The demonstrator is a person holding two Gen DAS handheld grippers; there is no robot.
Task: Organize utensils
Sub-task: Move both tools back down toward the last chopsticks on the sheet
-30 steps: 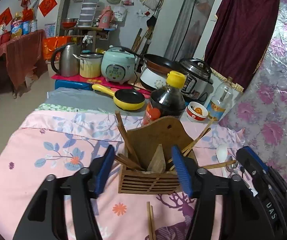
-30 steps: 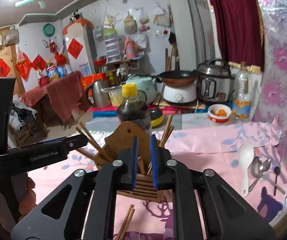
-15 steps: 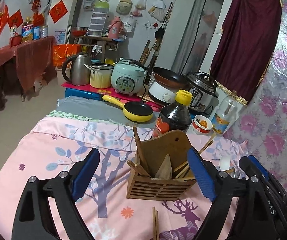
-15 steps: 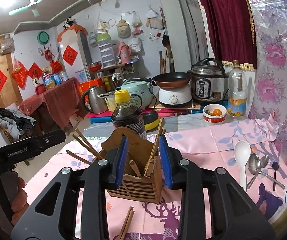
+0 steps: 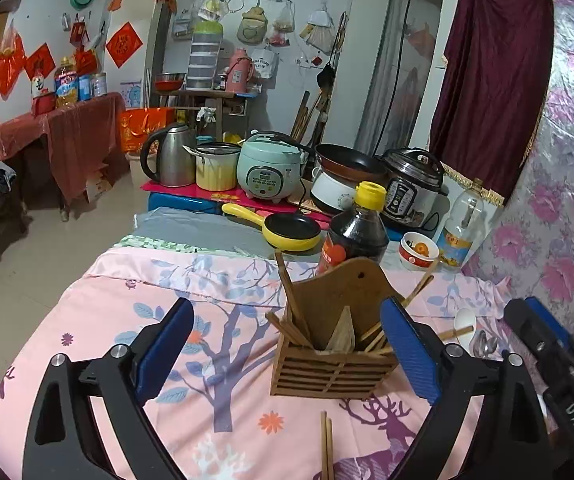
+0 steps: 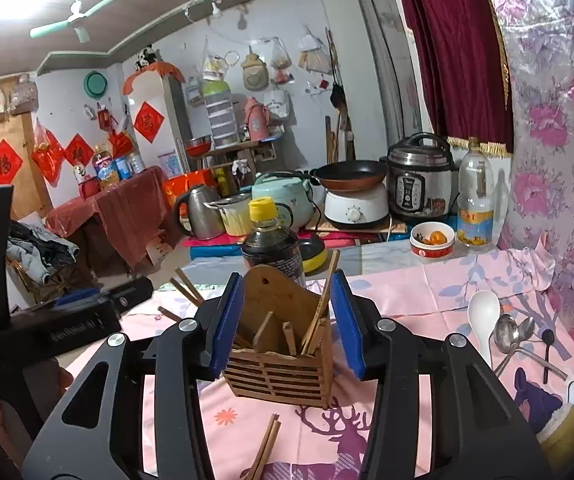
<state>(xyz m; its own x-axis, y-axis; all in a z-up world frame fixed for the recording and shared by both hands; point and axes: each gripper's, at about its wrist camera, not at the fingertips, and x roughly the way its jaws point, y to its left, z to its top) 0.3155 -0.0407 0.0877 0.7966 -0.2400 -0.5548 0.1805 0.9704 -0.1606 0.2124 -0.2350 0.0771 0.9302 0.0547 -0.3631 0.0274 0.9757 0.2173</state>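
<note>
A slatted wooden utensil holder (image 5: 327, 368) (image 6: 283, 364) stands on the pink cloth with several wooden chopsticks (image 5: 293, 308) (image 6: 321, 312) leaning in it. My left gripper (image 5: 287, 350) hangs in front of it, its jaws opening wide, and its pads touch nothing. The jaws of my right gripper (image 6: 287, 320) are opening too; the blue pads (image 6: 229, 320) frame the holder without pressing on it. A loose pair of chopsticks (image 5: 325, 446) (image 6: 265, 448) lies on the cloth just before the holder. To the right lie a white spoon (image 6: 483, 316), metal spoons (image 6: 515, 332) and a small black spoon (image 6: 547, 344).
A dark sauce bottle (image 6: 273, 244) stands right behind the holder. Farther back are a yellow pan (image 5: 291, 232), a small red bowl (image 6: 433, 240) and a clear bottle (image 6: 475, 200). A flowered foil wall (image 6: 559, 160) closes the right side. A folded cloth item (image 6: 559, 420) lies at the near right.
Both grippers have opened, the left from half open to wide, the right from nearly shut to about the holder's width. Both have drawn back and up from the holder.
</note>
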